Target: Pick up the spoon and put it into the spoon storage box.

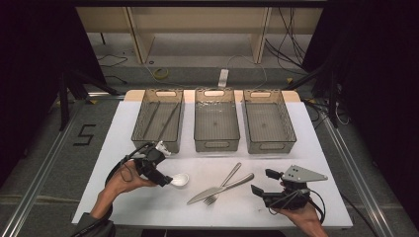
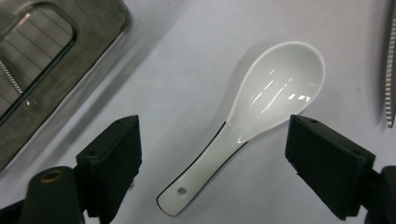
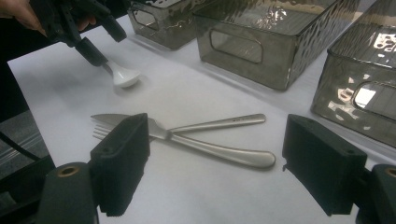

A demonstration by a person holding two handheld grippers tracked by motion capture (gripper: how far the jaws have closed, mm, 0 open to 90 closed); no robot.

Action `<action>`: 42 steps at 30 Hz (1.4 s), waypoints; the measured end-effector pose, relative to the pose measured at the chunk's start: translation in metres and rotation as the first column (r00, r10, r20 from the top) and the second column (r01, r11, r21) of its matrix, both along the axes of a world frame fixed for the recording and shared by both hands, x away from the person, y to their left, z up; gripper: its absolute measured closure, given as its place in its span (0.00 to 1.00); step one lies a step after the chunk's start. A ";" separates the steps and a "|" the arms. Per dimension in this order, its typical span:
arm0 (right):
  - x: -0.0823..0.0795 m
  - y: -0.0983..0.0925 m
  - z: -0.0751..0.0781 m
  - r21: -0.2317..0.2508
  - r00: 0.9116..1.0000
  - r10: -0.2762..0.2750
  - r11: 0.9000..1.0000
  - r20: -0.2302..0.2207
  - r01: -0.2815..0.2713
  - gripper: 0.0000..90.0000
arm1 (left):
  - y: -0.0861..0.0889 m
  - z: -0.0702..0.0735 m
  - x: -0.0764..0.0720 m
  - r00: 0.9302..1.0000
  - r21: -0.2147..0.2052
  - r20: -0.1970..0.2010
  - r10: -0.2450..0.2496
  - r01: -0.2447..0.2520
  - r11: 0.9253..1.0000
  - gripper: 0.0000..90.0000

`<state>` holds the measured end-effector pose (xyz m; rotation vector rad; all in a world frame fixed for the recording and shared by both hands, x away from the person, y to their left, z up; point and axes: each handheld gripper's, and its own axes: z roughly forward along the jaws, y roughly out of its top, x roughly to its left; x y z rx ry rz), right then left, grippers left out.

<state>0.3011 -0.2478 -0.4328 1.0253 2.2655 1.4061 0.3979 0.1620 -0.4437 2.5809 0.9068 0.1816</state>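
A white ceramic spoon (image 1: 180, 180) (image 2: 275, 88) lies on the white table cover, bowl to the right. My left gripper (image 1: 167, 170) (image 2: 212, 140) is open and low over it, a jaw on each side of the spoon's handle, neither pad touching. In the right gripper view the spoon (image 3: 123, 77) sits just under the left gripper's jaws. A steel knife (image 1: 237, 181) (image 3: 224, 151) and a fork (image 1: 232, 173) (image 3: 219, 123) lie crossed in the middle. My right gripper (image 1: 262, 181) (image 3: 217, 126) is open at the front right, pointing at them, with nothing between its jaws.
Three grey see-through bins stand in a row at the back: left bin (image 1: 157, 144), middle bin (image 1: 216, 144), right bin (image 1: 271, 147). The left one holds thin long sticks (image 1: 168, 118). The table's front edge (image 1: 197, 224) is near both hands.
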 end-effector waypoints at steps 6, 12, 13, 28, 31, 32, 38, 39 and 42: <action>-0.001 0.002 0.000 -0.011 1.000 0.005 1.000 -0.001 -0.005 0.27 | 0.002 -0.001 -0.001 1.000 0.017 -0.008 -0.025 0.025 1.000 0.28; -0.001 0.003 0.000 -0.016 1.000 0.006 1.000 0.002 -0.006 0.27 | 0.001 -0.005 -0.001 0.998 0.042 -0.035 -0.056 0.057 0.997 0.38; -0.001 0.004 0.000 -0.018 1.000 0.008 1.000 0.002 -0.008 0.27 | 0.001 -0.006 -0.001 0.997 0.048 -0.039 -0.061 0.063 0.997 0.38; -0.002 0.006 0.000 -0.033 1.000 0.016 0.999 0.004 -0.016 0.27 | -0.005 -0.018 -0.001 0.991 0.117 -0.046 -0.126 0.131 0.984 0.59; -0.001 0.006 0.000 -0.036 1.000 0.013 0.999 0.002 -0.013 0.27 | -0.005 -0.020 0.000 0.990 0.121 -0.054 -0.133 0.139 0.983 0.61; -0.001 0.006 0.000 -0.036 1.000 0.013 0.999 0.003 -0.013 0.27 | -0.005 -0.020 0.000 0.989 0.118 -0.057 -0.137 0.143 0.983 0.63; -0.002 0.006 0.000 -0.038 1.000 0.017 0.999 0.001 -0.017 0.27 | -0.005 -0.020 -0.002 0.987 0.098 -0.072 -0.143 0.149 0.984 0.73; -0.002 0.007 0.000 -0.039 1.000 0.019 0.999 0.000 -0.019 0.27 | -0.005 -0.020 -0.002 0.987 0.091 -0.075 -0.144 0.150 0.984 0.75; -0.002 0.007 -0.001 -0.043 1.000 0.020 0.999 -0.002 -0.020 0.27 | -0.004 -0.020 -0.001 0.985 0.088 -0.081 -0.155 0.162 0.983 0.79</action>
